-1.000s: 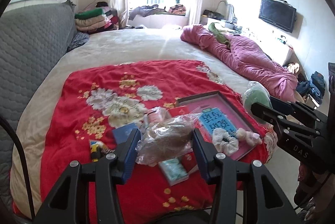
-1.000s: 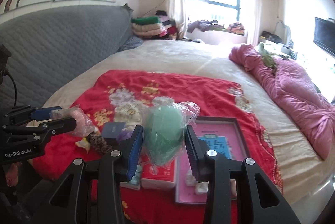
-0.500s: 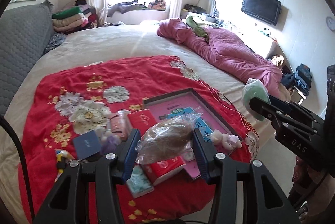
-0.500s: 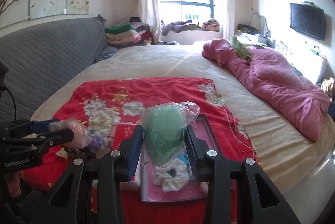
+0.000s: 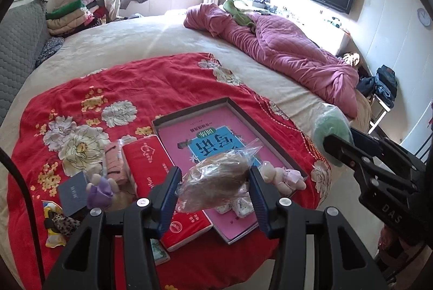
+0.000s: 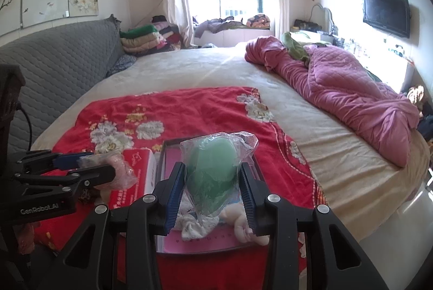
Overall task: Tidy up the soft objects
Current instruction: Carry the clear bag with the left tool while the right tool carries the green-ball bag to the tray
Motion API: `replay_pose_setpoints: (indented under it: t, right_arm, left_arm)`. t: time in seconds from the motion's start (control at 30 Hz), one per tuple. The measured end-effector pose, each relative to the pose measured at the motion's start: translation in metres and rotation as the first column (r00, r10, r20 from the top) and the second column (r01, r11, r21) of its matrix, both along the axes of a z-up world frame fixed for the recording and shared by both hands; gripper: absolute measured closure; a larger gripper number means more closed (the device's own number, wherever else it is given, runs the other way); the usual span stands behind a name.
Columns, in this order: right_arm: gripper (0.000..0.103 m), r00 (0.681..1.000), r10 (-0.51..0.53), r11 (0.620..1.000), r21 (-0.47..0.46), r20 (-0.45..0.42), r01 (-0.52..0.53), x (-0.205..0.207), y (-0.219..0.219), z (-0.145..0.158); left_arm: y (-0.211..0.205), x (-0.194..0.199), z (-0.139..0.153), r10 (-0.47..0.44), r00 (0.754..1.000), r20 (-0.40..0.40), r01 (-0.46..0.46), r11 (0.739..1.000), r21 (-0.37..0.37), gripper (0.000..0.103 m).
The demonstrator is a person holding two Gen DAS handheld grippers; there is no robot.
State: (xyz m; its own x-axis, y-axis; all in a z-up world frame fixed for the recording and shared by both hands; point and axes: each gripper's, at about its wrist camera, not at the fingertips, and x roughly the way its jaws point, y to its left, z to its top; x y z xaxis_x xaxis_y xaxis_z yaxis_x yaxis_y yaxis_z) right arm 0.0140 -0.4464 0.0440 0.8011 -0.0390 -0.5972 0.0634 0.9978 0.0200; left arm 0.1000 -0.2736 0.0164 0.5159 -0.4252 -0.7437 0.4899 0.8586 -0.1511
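My left gripper (image 5: 213, 189) is shut on a clear bag holding a brown soft object (image 5: 216, 179), held above the near end of the dark-rimmed tray (image 5: 194, 107). My right gripper (image 6: 212, 188) is shut on a clear bag holding a green soft object (image 6: 212, 173), also over that tray (image 6: 173, 141). In the tray lie a pink booklet (image 5: 197, 133), a white scrunchie (image 6: 194, 227) and a pale plush piece (image 5: 281, 177). The right gripper also shows at the right of the left wrist view (image 5: 338, 143); the left one shows at the left of the right wrist view (image 6: 92, 168).
A red flowered blanket (image 5: 151, 81) covers the near part of the bed. Beside the tray lie a red tissue pack (image 5: 151, 162), a pink hair tie (image 5: 115, 165), a purple plush (image 5: 98, 189), a grey card (image 5: 71, 191). A bunched pink quilt (image 5: 284, 51) lies at the right.
Both grippers have swung rightward and lower with their bags, so the tray now sits directly beneath them. Neither grip has changed.
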Motion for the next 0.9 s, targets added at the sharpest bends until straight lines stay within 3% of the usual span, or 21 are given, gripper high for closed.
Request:
replay_pose_setpoints:
  t: [0.33, 0.9]
  right_arm:
    - [0.062, 0.999, -0.015, 1.0, 0.014, -0.041, 0.015, 0.005, -0.014, -0.028]
    - [0.062, 0.981, 0.026, 1.0, 0.02, -0.194, -0.022, 0.033, -0.015, -0.101]
  left_arm:
    - [-0.018, 0.017, -0.034, -0.01, 0.998, -0.06, 0.012, 0.999, 0.03, 0.053]
    - [-0.048, 0.035, -0.081, -0.042, 0.99, -0.133, 0.054, 0.994, 0.093, 0.053]
